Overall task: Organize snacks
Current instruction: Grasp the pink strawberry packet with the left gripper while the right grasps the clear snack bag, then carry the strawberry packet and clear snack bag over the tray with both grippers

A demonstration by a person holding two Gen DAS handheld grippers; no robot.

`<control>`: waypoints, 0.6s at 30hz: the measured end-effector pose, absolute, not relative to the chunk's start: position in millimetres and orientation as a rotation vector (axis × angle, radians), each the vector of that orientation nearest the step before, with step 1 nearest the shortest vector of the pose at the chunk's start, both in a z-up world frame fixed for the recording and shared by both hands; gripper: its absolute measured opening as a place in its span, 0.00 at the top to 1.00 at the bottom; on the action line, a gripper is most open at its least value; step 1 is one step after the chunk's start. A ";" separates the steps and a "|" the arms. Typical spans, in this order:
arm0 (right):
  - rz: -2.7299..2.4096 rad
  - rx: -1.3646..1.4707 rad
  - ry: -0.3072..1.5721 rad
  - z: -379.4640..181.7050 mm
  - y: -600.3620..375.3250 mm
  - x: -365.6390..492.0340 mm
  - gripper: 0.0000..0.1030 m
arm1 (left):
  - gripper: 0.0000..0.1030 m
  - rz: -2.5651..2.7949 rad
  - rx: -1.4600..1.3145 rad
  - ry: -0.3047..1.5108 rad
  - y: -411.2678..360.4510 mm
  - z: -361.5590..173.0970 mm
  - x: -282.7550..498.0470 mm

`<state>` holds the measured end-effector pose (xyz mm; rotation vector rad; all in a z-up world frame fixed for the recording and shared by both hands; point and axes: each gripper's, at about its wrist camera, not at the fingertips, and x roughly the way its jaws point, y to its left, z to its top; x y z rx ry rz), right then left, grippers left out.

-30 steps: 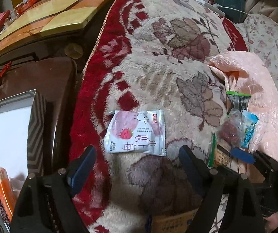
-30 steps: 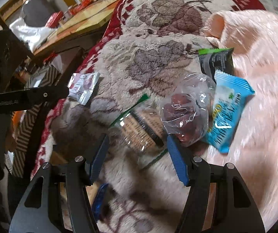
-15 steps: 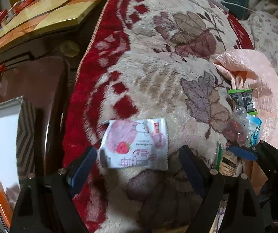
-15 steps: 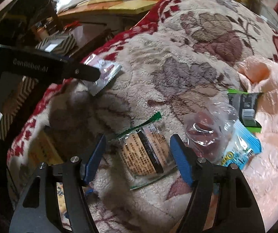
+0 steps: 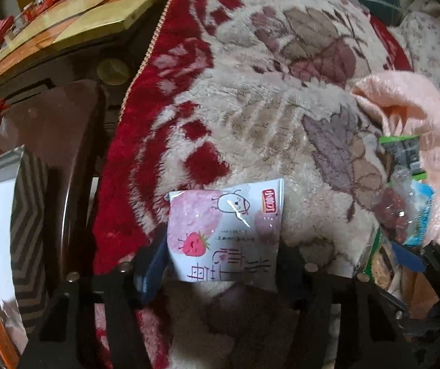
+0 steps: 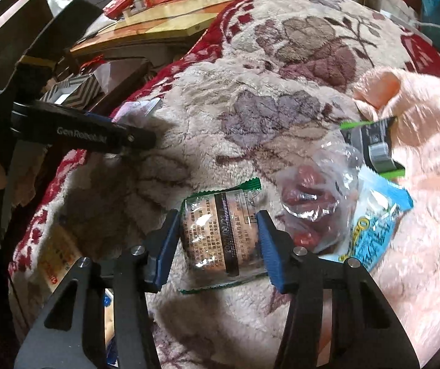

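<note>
Both grippers have narrowed since half a second ago. Your left gripper (image 5: 221, 261) now pinches the strawberry snack packet (image 5: 224, 230), lower centre. Your right gripper (image 6: 217, 240) clamps the green-edged biscuit packet (image 6: 220, 235), bottom centre. Both look ready to lift.

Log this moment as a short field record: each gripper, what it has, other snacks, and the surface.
left gripper: closed on the strawberry packet, pads on both side edges
right gripper: closed on the green-edged packet
other snacks: clear bag of red pieces, blue packet, dark green-trimmed packet, clustered right of the held one
surface: floral plush blanket; pink blanket at right
box: striped box, off the blanket's left edge
</note>
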<state>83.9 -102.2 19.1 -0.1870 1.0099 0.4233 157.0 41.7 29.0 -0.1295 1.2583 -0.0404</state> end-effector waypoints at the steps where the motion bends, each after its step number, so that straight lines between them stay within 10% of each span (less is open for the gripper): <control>1: 0.418 -0.183 1.009 19.8 -102.9 82.5 0.52 | 0.41 -0.043 -0.135 1.253 43.0 31.4 154.3; 18: 0.403 -0.045 0.977 41.0 -109.5 34.0 0.53 | 0.41 -0.011 -0.077 1.127 35.0 81.3 72.4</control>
